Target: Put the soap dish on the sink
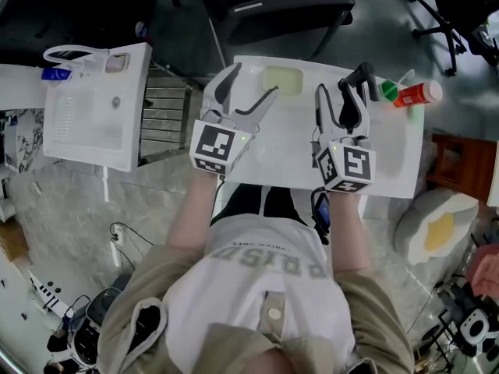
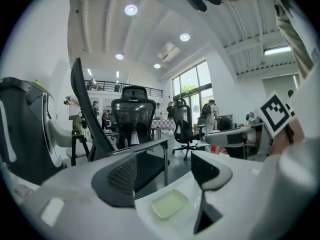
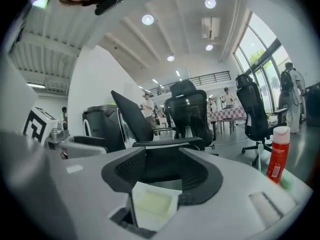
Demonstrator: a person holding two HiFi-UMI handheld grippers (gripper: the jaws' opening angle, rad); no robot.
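Observation:
The soap dish (image 1: 282,80), a pale green translucent tray, lies at the far edge of the white table (image 1: 390,162). The white sink (image 1: 86,123) stands apart to the left, across a gap. My left gripper (image 1: 251,84) hangs above the table just left of the dish, jaws open and empty. My right gripper (image 1: 345,84) is raised to the dish's right, open with nothing between its fingers. In the left gripper view the soap dish (image 2: 170,204) shows low between the spread jaws of the left gripper (image 2: 167,176). The right gripper view has the soap dish (image 3: 152,204) below the right gripper (image 3: 165,176).
A red bottle (image 1: 417,93) with a white cap lies at the table's far right next to a green cap (image 1: 388,90). A black office chair (image 1: 281,6) stands behind the table. The sink carries a faucet (image 1: 78,53) at its far edge.

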